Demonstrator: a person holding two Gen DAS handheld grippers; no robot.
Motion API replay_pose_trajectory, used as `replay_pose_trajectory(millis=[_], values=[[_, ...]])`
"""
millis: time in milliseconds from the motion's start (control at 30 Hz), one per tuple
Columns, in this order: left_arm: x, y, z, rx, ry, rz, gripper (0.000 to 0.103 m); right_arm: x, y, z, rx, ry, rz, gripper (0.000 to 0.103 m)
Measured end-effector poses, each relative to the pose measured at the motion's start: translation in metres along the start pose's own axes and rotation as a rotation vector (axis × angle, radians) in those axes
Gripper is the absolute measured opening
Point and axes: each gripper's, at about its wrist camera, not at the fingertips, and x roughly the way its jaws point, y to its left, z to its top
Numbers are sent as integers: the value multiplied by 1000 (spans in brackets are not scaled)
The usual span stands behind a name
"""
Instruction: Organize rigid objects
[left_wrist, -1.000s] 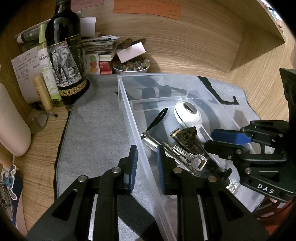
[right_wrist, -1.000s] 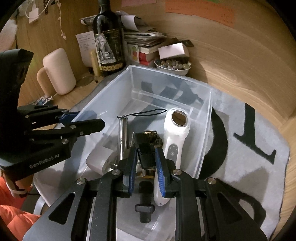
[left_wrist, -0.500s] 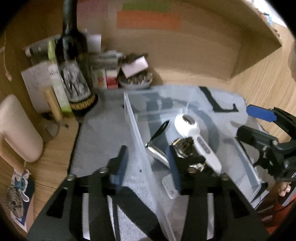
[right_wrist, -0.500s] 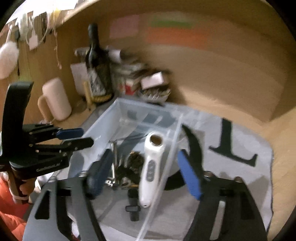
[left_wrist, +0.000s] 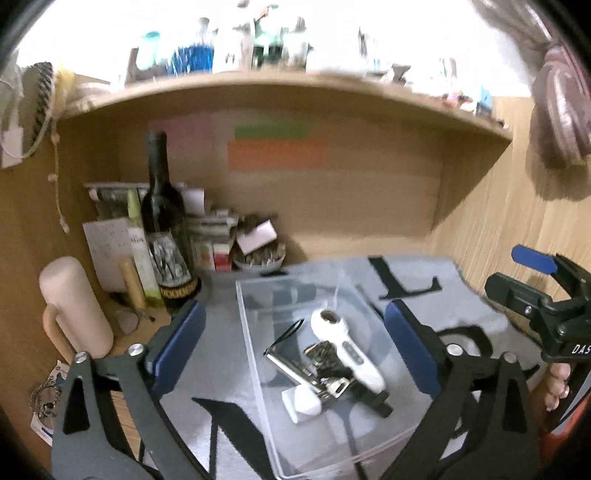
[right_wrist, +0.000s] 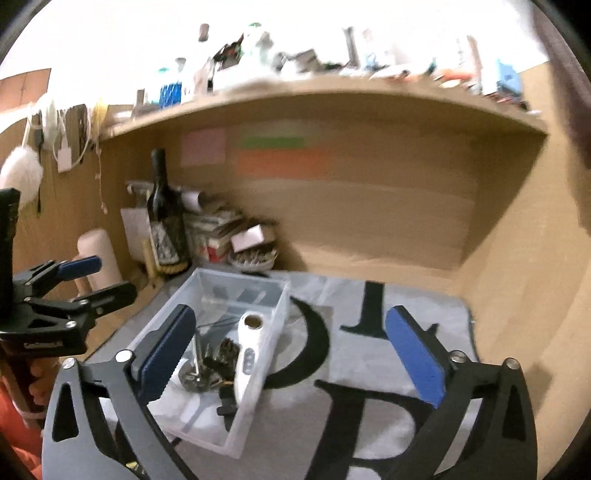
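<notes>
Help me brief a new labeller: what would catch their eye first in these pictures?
Probably the clear plastic bin on the grey lettered mat, holding a white handheld device beside metal keys. Both the left gripper and the right gripper are opening, with nothing between the fingers. A dark wine bottle stands upright at the back left.

Clear glossy plastic bin (left_wrist: 258, 354), matt grey cloth mat (right_wrist: 369, 354), wood desk (left_wrist: 480, 229), shiny metal keys (left_wrist: 325, 384).

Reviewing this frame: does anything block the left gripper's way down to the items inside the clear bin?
Nothing visible does. The left gripper, jaws opening and empty, hangs above the open-topped clear bin; the white handheld device and keys lie uncovered.
</notes>
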Motion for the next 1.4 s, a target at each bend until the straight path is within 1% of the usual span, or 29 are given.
replay_pose_trajectory(millis=[133, 267, 600, 967, 1400], values=[[-16, -12, -2, -4, -54, 1, 102, -19, -4, -5, 16, -31, -9, 103], [-27, -22, -7, -10, -85, -11, 102, -32, -8, -11, 28, -48, -11, 103], [-32, -32, -14, -19, -94, -28, 102, -49, -10, -20, 40, -67, -7, 103], [-30, -31, -15, -20, -103, -38, 103, -45, -9, -19, 45, -53, 2, 103], [-30, -32, -16, -11, -106, -45, 103, -44, -6, -18, 30, -54, -8, 103]])
